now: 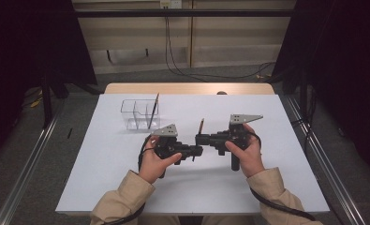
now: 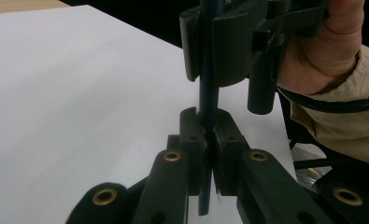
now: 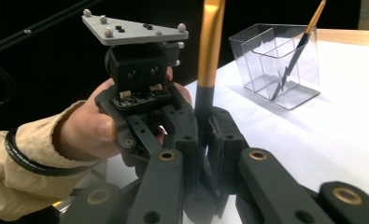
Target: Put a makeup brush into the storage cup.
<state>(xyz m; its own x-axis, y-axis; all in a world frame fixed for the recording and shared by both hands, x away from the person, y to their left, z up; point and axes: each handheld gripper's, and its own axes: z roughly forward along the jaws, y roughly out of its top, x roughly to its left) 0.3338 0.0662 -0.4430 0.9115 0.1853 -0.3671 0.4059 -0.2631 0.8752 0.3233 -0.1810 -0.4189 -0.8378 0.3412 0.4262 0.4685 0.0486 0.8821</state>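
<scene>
Holding one brush between them, I have both hand-held grippers clamped on it above the middle of the bench. My left hand-held gripper pinches the dark lower shaft, jaws nearly together; my right hand-held gripper grips just above, below the golden handle. I count two brushes: this one, and a second brush leaning in the clear divided holder, well apart.

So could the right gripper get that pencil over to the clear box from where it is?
Probably yes. The right gripper grips the pencil, but the left gripper clamps it too and must release; bare table lies toward the clear box.
</scene>
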